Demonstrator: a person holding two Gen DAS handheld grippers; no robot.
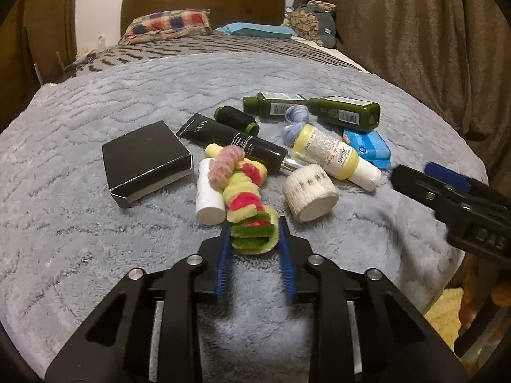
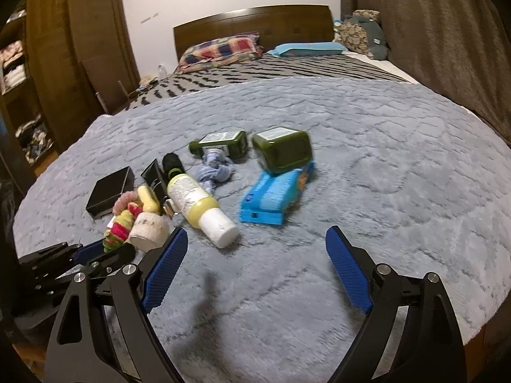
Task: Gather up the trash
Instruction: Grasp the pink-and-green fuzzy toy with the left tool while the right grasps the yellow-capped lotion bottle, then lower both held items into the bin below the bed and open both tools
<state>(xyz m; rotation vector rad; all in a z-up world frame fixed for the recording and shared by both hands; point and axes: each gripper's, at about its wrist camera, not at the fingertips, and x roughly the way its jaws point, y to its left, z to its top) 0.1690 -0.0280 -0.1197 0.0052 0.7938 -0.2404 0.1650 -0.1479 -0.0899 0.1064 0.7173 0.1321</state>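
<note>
A fuzzy striped sock (image 1: 246, 204) in yellow, pink and green lies on the grey blanket (image 1: 95, 239). My left gripper (image 1: 254, 234) is shut on its green end, with both blue pads pressing the fabric. The same gripper (image 2: 105, 249) shows at the lower left of the right wrist view, with the sock (image 2: 119, 223) in it. My right gripper (image 2: 256, 229) stands open over bare blanket with nothing between its fingers. A yellow bottle with a white cap (image 2: 201, 206) lies just ahead of its left finger. The right gripper (image 1: 415, 172) also enters the left wrist view from the right.
Around the sock lie a black box (image 1: 147, 159), a black tube (image 1: 230, 137), a small white bottle (image 1: 209, 198), a pink scrunchie (image 1: 225, 162), a white roll (image 1: 309, 193), two green bottles (image 1: 348, 111), a blue pack (image 1: 367, 145) and blue yarn (image 1: 295, 121). Pillows and a headboard (image 2: 255, 22) are behind.
</note>
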